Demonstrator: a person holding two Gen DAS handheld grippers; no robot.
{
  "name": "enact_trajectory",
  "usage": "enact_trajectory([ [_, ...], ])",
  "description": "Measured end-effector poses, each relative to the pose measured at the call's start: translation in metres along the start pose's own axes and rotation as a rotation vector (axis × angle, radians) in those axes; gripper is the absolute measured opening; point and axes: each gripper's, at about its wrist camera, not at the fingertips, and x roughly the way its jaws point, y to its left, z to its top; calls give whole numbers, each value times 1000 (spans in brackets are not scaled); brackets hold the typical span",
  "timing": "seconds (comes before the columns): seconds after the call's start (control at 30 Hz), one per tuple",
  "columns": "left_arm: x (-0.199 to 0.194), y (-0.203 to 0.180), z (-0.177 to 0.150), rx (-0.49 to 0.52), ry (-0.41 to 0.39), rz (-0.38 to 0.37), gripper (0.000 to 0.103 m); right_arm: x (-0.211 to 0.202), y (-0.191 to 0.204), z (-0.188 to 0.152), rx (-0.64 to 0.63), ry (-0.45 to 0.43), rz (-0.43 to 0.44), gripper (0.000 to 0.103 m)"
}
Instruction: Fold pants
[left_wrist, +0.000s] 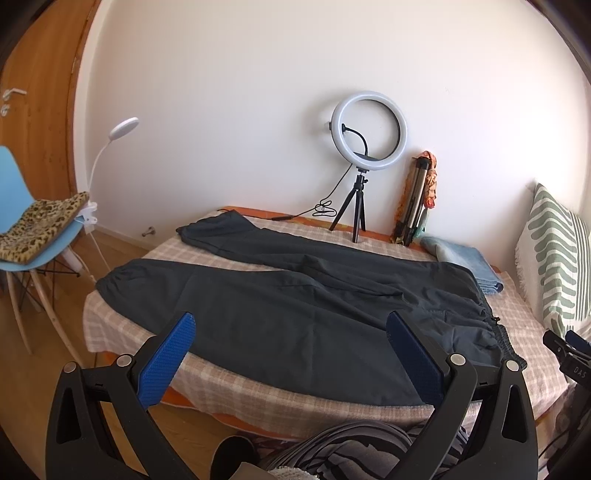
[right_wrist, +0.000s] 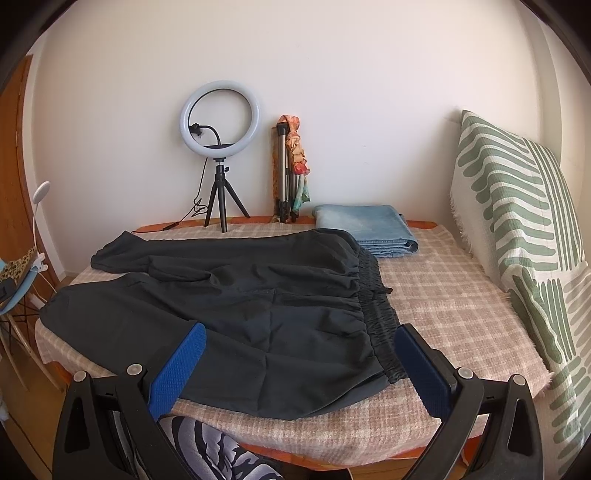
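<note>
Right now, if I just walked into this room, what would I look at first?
Probably the big dark pants, spread flat across the checked bed cover with both legs pointing left. Next, the white ring light on its little tripod by the back wall, with folded blue jeans lying beyond the waistband. Close up, the left gripper and right gripper hang open over the near edge, holding nothing.
</note>
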Motion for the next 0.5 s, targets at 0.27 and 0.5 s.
enact_trajectory([
  [0.27, -1, -1, -1, 0, 2, -2, 103, 4, 3, -2, 3, 7, 13, 103],
  [0.5, -1, -3, -2, 0, -3, -5, 103, 3, 3, -4, 4, 7, 26, 103],
])
